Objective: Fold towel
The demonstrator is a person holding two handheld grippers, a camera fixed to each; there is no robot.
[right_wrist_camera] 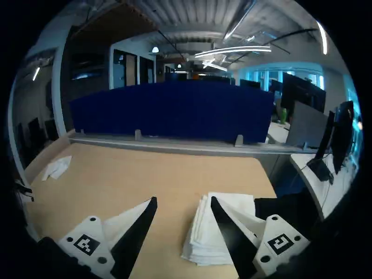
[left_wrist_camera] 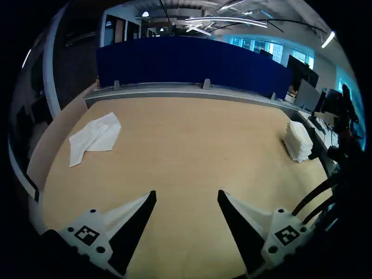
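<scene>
A loose white towel [left_wrist_camera: 95, 137] lies crumpled on the wooden table [left_wrist_camera: 186, 139] at the far left; the right gripper view has it small at the left [right_wrist_camera: 56, 168]. A stack of folded white towels [left_wrist_camera: 297, 141] sits at the table's right edge. My left gripper [left_wrist_camera: 186, 197] is open above the table's near middle, nothing between its fingers. My right gripper [right_wrist_camera: 183, 204] is open too, just above and to the left of the folded stack [right_wrist_camera: 209, 232]; its right finger [right_wrist_camera: 228, 232] hangs over the stack.
A blue partition [left_wrist_camera: 190, 63] with a grey rail runs along the table's far edge. Monitors [right_wrist_camera: 302, 107] and a neighbouring desk stand to the right. A low wooden side panel [left_wrist_camera: 56, 135] borders the table's left.
</scene>
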